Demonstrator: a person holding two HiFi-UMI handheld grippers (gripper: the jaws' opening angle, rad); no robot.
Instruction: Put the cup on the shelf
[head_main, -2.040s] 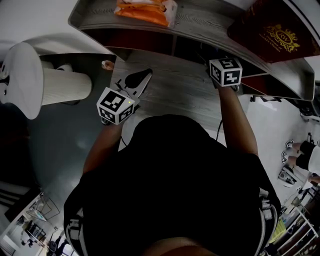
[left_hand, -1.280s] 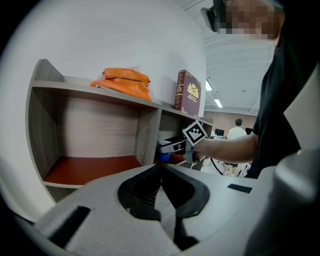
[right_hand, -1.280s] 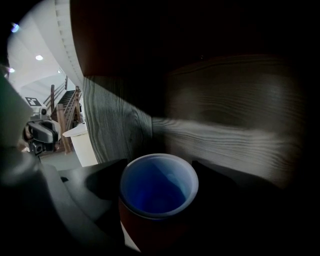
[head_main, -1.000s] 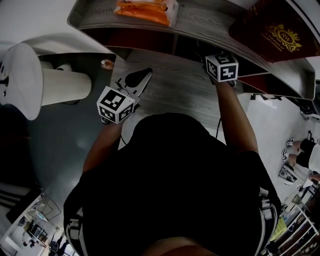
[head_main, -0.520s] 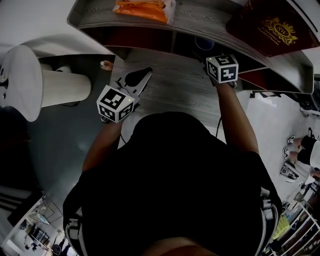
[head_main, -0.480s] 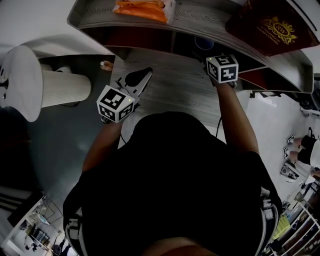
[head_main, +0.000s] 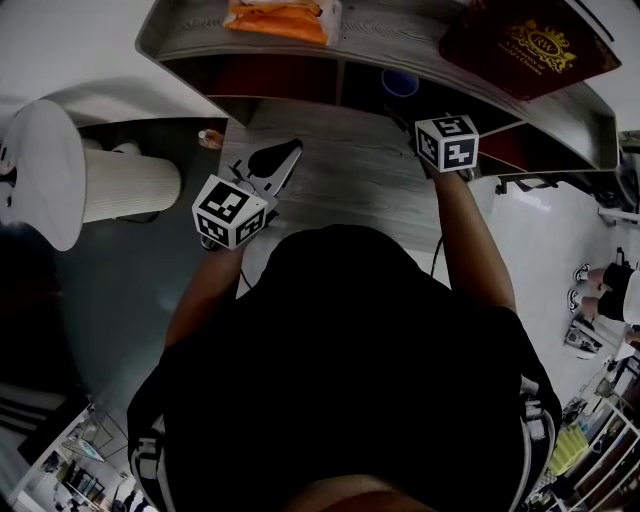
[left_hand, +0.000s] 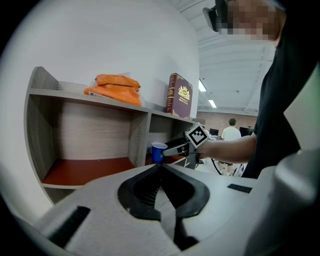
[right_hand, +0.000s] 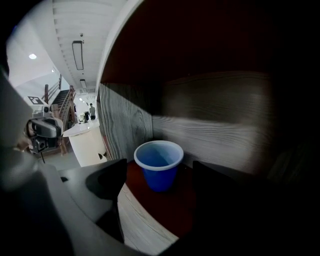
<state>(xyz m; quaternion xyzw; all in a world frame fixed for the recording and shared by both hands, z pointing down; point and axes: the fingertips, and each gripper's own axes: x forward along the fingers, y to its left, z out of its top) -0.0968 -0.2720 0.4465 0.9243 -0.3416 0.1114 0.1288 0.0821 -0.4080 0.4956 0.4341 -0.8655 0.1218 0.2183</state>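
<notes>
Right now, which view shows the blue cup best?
The right gripper view: the blue cup stands upright on the red shelf floor, close and whole. The left gripper view shows the blue cup small and far off; the head view shows only its rim.

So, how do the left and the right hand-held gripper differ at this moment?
The left hand-held gripper has its jaws shut on nothing; the right hand-held gripper has them apart, with the blue cup standing upright between them. The left one is outside the shelf; the right one reaches into its right compartment. Both carry a marker cube.
</notes>
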